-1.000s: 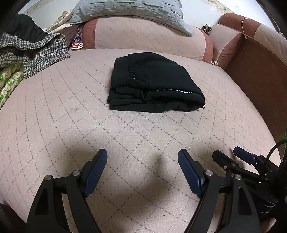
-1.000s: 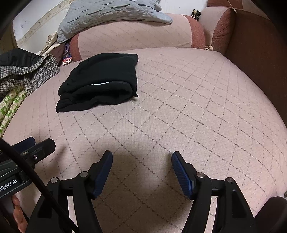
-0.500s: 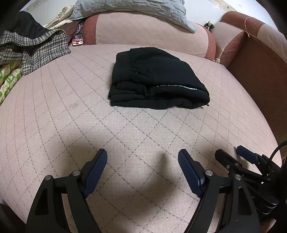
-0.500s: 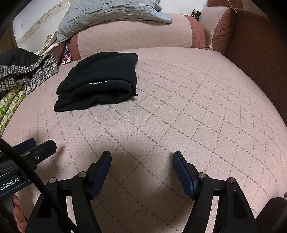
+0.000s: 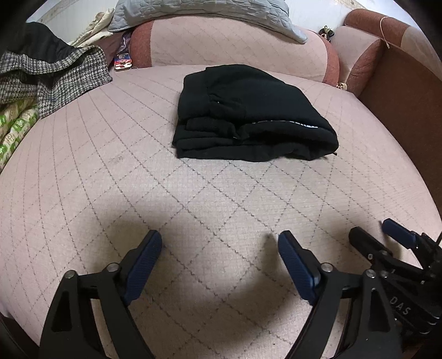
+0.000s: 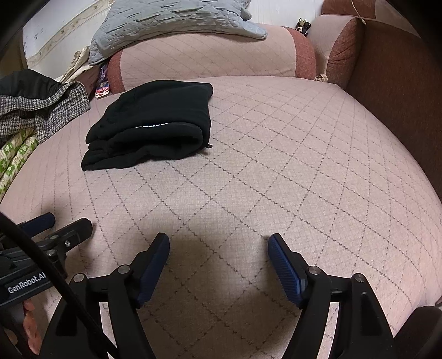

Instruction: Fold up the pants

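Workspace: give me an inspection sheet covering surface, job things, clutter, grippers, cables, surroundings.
Surface: pink quilted cushion, bare near the grippers.
Job things: black pants folded into a stack, lying alone.
Clutter: checked garment and green-print cloth at the left edge; grey quilt on the bolster.
Grippers: left gripper and right gripper both opening, nothing between the jaws, apart from the pants.
Cables: black cable crossing the right view.
Surroundings: brown armrest on the right.
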`<action>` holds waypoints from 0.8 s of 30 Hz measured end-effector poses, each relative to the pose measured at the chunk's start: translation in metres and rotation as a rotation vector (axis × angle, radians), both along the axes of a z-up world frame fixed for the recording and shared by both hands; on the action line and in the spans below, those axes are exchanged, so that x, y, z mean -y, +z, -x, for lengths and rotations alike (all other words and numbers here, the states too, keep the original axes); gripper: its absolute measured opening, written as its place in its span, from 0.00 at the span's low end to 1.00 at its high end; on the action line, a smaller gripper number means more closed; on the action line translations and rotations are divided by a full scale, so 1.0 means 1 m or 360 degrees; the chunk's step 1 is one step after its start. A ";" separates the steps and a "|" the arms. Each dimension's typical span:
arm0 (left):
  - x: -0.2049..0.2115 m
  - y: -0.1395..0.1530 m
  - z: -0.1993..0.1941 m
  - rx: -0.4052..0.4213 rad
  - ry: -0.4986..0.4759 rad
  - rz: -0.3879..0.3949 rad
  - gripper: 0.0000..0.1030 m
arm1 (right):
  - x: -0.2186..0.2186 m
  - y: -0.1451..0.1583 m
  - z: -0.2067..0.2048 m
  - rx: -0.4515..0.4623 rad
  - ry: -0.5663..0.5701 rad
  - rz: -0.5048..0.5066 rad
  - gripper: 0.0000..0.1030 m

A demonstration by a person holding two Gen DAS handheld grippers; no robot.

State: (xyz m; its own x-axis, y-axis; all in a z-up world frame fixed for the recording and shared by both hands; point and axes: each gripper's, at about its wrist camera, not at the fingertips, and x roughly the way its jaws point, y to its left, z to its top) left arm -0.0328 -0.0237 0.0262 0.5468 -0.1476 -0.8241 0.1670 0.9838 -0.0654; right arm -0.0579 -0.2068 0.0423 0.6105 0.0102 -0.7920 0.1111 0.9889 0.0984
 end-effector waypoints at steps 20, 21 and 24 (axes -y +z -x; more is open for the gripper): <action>-0.005 0.005 -0.008 -0.0012 0.0142 0.0034 1.00 | 0.006 0.019 0.009 0.0067 -0.0058 0.0009 0.77; -0.009 0.008 -0.007 0.0000 0.0160 0.0048 1.00 | 0.004 0.022 0.009 0.0073 -0.0049 0.0016 0.77; -0.023 0.022 -0.004 0.0075 0.0228 0.0052 1.00 | -0.007 0.032 0.005 0.0086 0.0014 0.0042 0.77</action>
